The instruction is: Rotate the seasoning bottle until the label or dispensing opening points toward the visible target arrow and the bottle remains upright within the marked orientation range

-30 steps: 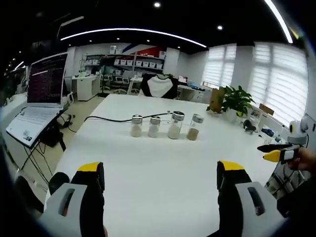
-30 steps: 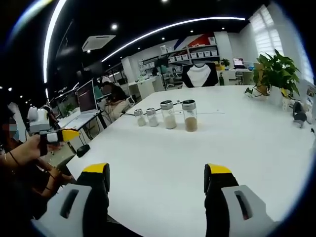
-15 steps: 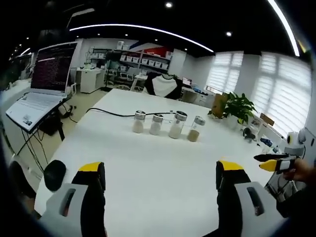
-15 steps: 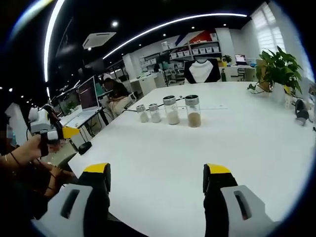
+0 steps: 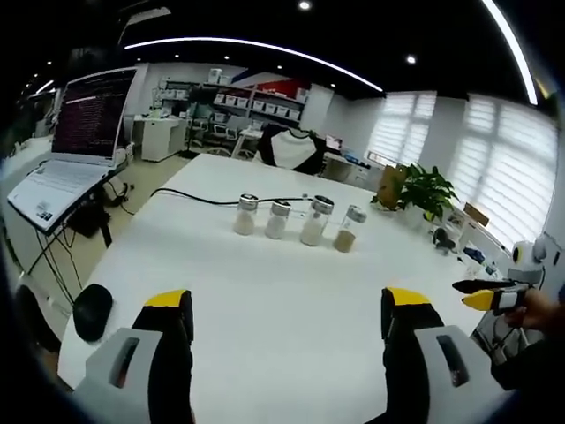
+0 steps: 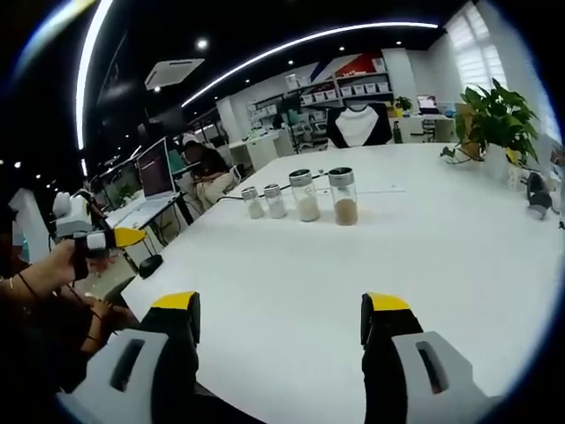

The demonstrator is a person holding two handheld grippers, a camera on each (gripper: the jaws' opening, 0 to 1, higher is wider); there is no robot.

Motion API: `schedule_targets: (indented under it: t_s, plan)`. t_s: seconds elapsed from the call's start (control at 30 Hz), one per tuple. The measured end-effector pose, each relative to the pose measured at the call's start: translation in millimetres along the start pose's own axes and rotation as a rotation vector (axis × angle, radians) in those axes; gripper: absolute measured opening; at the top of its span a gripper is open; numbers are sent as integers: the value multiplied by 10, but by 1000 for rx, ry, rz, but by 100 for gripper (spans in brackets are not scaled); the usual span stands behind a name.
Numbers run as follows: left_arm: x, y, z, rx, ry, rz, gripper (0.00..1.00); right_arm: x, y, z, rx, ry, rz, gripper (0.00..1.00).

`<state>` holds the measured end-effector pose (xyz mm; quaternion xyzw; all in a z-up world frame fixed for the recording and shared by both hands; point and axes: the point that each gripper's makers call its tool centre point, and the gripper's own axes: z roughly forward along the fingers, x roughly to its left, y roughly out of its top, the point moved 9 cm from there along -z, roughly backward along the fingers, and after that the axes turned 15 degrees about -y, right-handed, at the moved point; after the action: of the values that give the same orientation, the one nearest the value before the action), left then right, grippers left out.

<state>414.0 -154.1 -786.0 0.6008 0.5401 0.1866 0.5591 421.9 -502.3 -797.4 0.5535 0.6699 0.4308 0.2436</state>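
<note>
Several clear seasoning bottles with silver caps stand upright in a row on the white table (image 5: 265, 291); the right end one (image 5: 346, 229) (image 6: 342, 197) holds brown powder, the others (image 5: 312, 221) (image 6: 305, 195) pale powder. My left gripper (image 5: 287, 309) is open, jaws wide apart over the near table, well short of the row. My right gripper (image 6: 281, 309) is open too, equally far from the bottles. Each gripper's yellow tip shows in the other view, the right gripper (image 5: 485, 296) at the right edge, the left gripper (image 6: 110, 238) at the left, held in a hand.
A black cable (image 5: 194, 199) runs behind the bottles. A laptop (image 5: 75, 141) on a stand sits left of the table, a black mouse (image 5: 91, 312) at the near left corner. A potted plant (image 6: 494, 119) stands at the far right. A person (image 6: 207, 163) sits beyond.
Both cameras shifted slightly; the bottles keep their places in the row. Both grippers stay open.
</note>
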Motion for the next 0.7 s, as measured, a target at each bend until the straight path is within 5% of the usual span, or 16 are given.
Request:
schedule_targets:
  t_s: [0.63, 0.7]
  plan:
    - [33, 35, 138, 27, 1, 16, 88, -36, 67, 45, 5, -4, 14, 73]
    - [56, 78, 141, -9, 10, 8, 88, -38, 72, 56, 4, 0, 15, 73]
